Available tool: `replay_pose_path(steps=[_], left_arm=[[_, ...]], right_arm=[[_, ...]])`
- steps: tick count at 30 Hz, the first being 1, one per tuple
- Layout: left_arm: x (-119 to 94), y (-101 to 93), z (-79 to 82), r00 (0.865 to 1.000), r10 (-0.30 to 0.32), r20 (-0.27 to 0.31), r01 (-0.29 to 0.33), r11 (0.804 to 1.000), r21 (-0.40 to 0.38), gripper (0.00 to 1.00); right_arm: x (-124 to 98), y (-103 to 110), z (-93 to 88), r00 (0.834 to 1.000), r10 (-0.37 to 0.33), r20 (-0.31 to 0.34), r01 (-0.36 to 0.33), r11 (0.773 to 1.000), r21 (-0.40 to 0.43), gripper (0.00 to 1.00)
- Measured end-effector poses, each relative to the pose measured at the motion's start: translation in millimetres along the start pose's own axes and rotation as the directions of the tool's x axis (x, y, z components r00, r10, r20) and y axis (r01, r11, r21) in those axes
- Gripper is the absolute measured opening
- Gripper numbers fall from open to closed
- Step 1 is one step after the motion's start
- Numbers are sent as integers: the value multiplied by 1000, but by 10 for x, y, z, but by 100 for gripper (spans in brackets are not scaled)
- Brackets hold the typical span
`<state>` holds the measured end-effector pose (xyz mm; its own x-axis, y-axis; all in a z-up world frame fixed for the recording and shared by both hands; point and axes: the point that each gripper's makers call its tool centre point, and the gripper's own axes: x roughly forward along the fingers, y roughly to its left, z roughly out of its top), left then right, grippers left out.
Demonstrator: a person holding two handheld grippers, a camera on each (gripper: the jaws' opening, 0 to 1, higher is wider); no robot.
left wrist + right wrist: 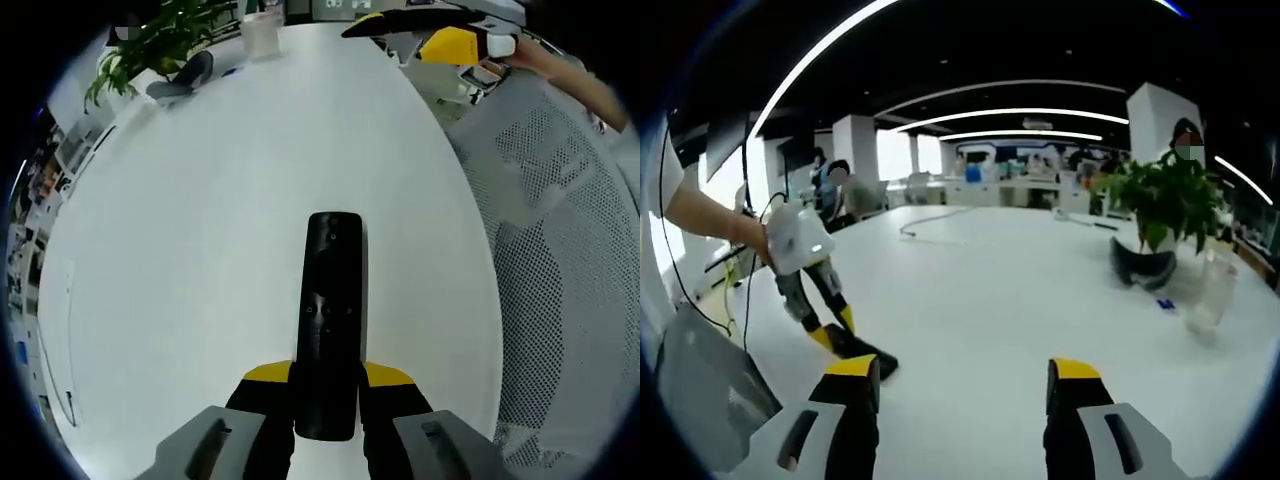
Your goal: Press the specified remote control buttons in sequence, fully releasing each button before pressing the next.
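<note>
Left tool (326, 388) clamped on black remote (332, 310) above white worktop (180, 260); right tool (965, 385) spread apart, empty, well away from remote; risks pressing off-target, tilting remote

Black remote (331, 325); white table (190, 260); yellow-tipped left claw (327, 385).

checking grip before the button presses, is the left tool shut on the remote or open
Shut on it: in the left gripper view the left tool has both yellow-tipped jaws pressed against the sides of the black remote, above the white table.

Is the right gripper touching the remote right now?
No. The right gripper hovers open over bare table; the left gripper holds the remote.
</note>
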<state>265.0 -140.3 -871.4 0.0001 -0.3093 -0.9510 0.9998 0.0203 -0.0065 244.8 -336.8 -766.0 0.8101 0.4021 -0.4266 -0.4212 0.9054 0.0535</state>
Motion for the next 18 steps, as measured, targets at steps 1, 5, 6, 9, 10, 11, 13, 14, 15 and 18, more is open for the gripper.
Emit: replay_pose_path(steps=[1, 5, 6, 9, 10, 11, 13, 14, 15, 18], left_arm=[[0, -7, 0, 1000, 0, -1, 0, 1000, 0, 23], [0, -44, -1, 1000, 2, -1, -2, 1000, -1, 23], [0, -51, 0, 1000, 2, -1, -2, 1000, -2, 23], [-2, -72, -2, 1000, 1, 0, -1, 1000, -2, 23], [-2, -77, -2, 1000, 2, 0, -2, 1000, -2, 23], [-2, -82, -2, 1000, 3, 0, -3, 1000, -2, 23], [-2, -93, -2, 1000, 4, 1, -4, 1000, -7, 23], [-2, -97, -3, 1000, 7, 3, -7, 1000, -12, 23], [-2, -102, -3, 1000, 8, 3, -8, 1000, -16, 23], [-5, -127, -4, 1000, 12, 11, -11, 1000, -22, 23]], right_arm=[[-1, -1, 0, 1000, 0, 0, 0, 1000, 0, 65], [-4, -2, 2, 1000, 0, 2, 0, 1000, 3, 65], [-5, -1, 1, 1000, 0, 2, 0, 1000, 3, 65], [-6, 3, -5, 1000, 1, -2, -1, 1000, 2, 65], [-6, 2, -5, 1000, 1, -2, -1, 1000, 3, 65], [-7, 1, -8, 1000, 1, -3, -1, 1000, 4, 64], [-11, -4, -10, 1000, -3, -4, 3, 1000, 4, 64], [-13, -7, -10, 1000, -5, -4, 5, 1000, 5, 64], [-17, -13, -11, 1000, -8, -4, 8, 1000, 7, 64], [-23, -24, -14, 1000, -14, -4, 14, 1000, 13, 64]])
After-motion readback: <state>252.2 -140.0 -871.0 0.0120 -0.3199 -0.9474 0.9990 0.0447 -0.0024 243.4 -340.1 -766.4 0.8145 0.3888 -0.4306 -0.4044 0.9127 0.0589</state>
